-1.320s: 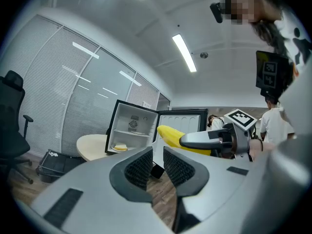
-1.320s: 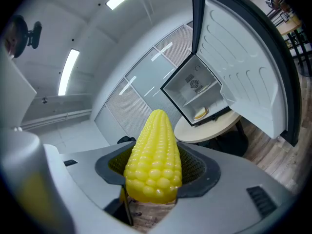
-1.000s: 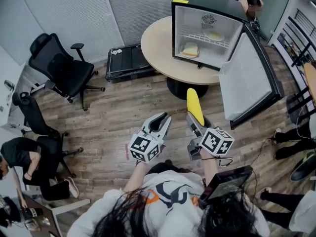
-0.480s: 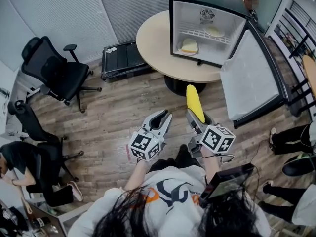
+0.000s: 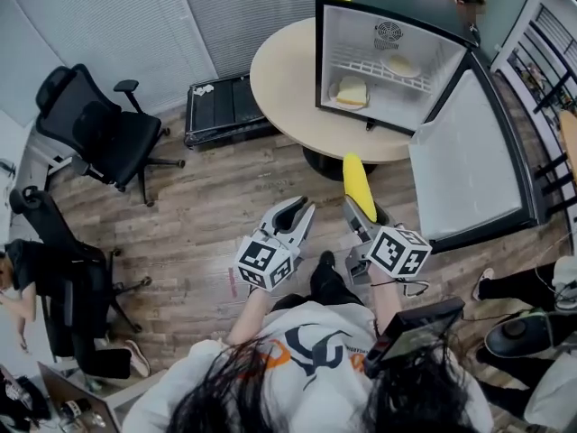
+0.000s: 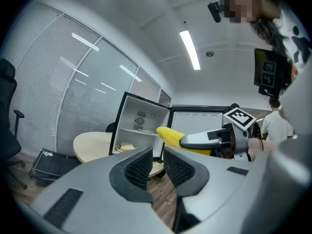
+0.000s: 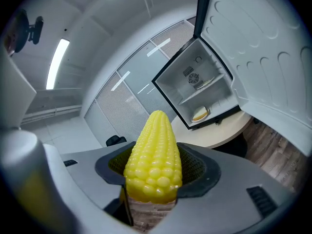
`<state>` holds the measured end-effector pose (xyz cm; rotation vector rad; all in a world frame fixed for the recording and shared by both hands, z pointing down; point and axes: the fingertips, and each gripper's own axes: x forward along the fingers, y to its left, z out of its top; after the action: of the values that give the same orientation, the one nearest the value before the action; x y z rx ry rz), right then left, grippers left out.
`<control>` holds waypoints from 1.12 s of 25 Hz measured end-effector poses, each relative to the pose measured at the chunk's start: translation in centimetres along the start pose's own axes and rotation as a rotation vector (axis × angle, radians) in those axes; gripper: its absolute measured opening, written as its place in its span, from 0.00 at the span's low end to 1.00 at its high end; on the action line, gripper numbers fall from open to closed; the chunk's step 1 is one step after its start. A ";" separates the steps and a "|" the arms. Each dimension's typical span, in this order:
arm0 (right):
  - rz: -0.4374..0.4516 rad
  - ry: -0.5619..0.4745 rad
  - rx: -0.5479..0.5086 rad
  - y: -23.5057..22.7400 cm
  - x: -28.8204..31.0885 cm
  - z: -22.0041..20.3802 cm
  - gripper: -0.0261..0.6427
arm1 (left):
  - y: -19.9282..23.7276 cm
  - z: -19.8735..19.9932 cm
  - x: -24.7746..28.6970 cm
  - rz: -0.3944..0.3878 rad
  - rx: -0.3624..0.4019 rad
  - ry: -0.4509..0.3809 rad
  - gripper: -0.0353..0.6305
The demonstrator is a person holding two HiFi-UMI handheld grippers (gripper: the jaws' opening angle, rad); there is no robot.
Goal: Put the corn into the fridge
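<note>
A yellow corn cob point(image 5: 358, 185) sticks up from my right gripper point(image 5: 361, 208), which is shut on its lower end. In the right gripper view the corn point(image 7: 153, 155) fills the space between the jaws of that gripper point(image 7: 153, 174). The small black fridge point(image 5: 397, 7) stands on the round table point(image 5: 279, 70) ahead, its door point(image 5: 469, 152) swung wide to the right. My left gripper point(image 5: 296, 213) hovers just left of the right one, holding nothing. Its jaws point(image 6: 158, 162) show a narrow gap in the left gripper view, where the corn point(image 6: 168, 134) is at the right.
Inside the fridge a sandwich point(image 5: 350, 90) lies on the floor and a flat pale item point(image 5: 399, 64) on the wire shelf. A black office chair point(image 5: 99, 124) and a low black platform point(image 5: 221, 106) are at the left. People sit at the left edge point(image 5: 45, 269) and right.
The view has shifted slightly toward the table and the fridge door now shows wider at the right. Both grippers keep the same pose, the corn still held.
</note>
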<state>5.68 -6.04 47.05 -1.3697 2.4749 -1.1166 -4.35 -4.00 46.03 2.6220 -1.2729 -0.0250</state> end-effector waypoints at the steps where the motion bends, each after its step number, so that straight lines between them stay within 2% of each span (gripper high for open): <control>1: 0.000 0.000 0.005 -0.4 0.6 0.4 0.42 | 0.5 0.0 0.5 0.002 -0.001 0.005 0.17; 18: 0.007 0.028 -0.040 -5.8 10.7 9.1 0.43 | 7.4 3.0 12.4 0.036 -0.011 -0.016 0.17; 28: 0.008 0.020 0.001 -8.7 13.0 11.1 0.43 | 7.6 2.9 15.9 0.011 0.016 0.027 0.17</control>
<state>8.64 -25.06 47.81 -1.3544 2.4915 -1.1355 -0.69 -21.49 46.09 2.6193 -1.2841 0.0228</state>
